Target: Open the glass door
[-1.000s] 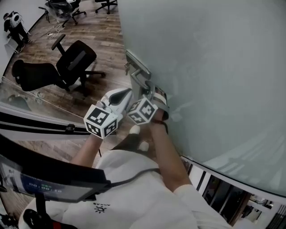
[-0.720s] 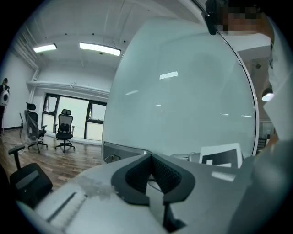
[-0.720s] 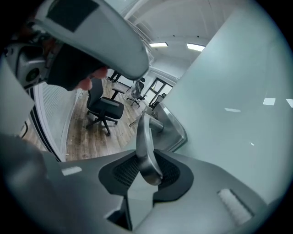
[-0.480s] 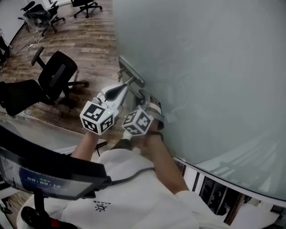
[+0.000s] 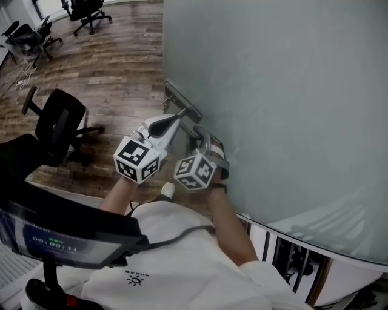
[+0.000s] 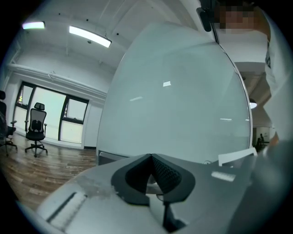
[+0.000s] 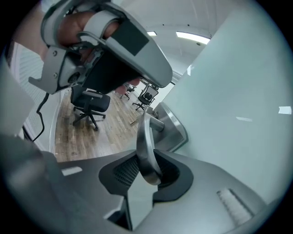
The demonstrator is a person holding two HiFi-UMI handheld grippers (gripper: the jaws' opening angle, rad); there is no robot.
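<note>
The frosted glass door (image 5: 291,91) fills the right of the head view. Its metal lock plate (image 5: 182,100) sits at the door's left edge, with a lever handle (image 5: 195,128) sticking out of it. My right gripper (image 5: 203,140) is shut on that lever; in the right gripper view the steel lever (image 7: 145,141) runs from the lock plate (image 7: 173,125) down between the pads of the right gripper (image 7: 146,172). My left gripper (image 5: 180,115) hovers just left of the lock plate, shut and holding nothing. In its own view the left gripper (image 6: 150,157) faces the glass door (image 6: 183,100).
Wooden floor (image 5: 115,66) lies beyond the door's edge. A black office chair (image 5: 57,124) stands at the left, and more chairs (image 5: 85,9) stand at the far end. A dark screen-like device (image 5: 66,233) sits low at the left, by the person's white shirt (image 5: 182,254).
Both grippers have travelled sideways together with the handle and the door's edge. The chairs and floor have shifted behind them. The right gripper's hold on the lever looks the same.
</note>
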